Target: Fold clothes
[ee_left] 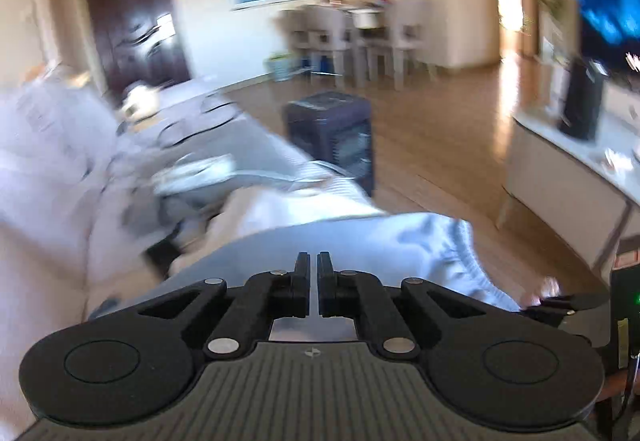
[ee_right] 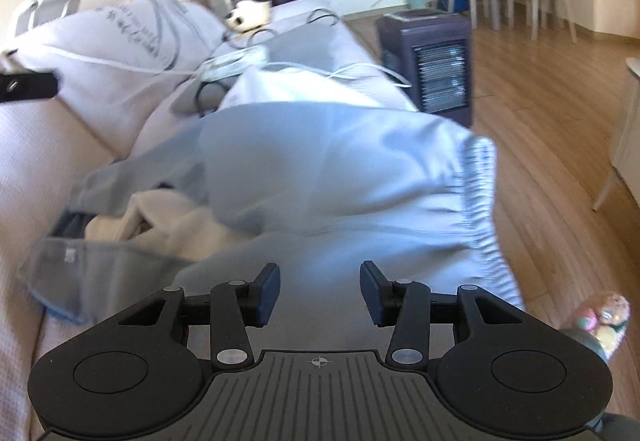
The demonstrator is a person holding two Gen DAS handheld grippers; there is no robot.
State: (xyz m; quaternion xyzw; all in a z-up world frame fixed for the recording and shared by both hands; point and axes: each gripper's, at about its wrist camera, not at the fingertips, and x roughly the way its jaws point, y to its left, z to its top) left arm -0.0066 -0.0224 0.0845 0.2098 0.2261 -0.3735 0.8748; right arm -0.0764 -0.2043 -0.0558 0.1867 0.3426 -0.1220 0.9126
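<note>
pale blue cotton, soft and elasticated at one edge — the light blue garment [ee_right: 320, 169] lies spread along the front edge of the beige quilted sofa [ee_right: 24, 169], its gathered waistband [ee_right: 480, 193] hanging just past that edge toward the wood floor. a cream fleece piece [ee_right: 168, 221] is bunched under its left side, and a grey cloth with a small label [ee_right: 96, 265] lies nearer the sofa's front corner. farther back on the seat are white cables [ee_right: 240, 61] and a printed grey cushion [ee_right: 132, 29].

the left gripper [ee_left: 313, 261] has its jaws pressed together; whether any fabric is caught between them cannot be told, as the blue cloth only shows behind the tips and that view is smeared with motion. the right gripper [ee_right: 319, 273] is half spread over the garment's near part, pinching nothing.

judging from this, the fold has barely started and the risks are plain. if the left jaws closed on air, lifting will leave the garment flat and skewed. a one-sided pull could drag the waistband off the sofa's edge onto the floor. the cream piece underneath may be snagged and folded in with it — and the cables lie near enough to catch.
</note>
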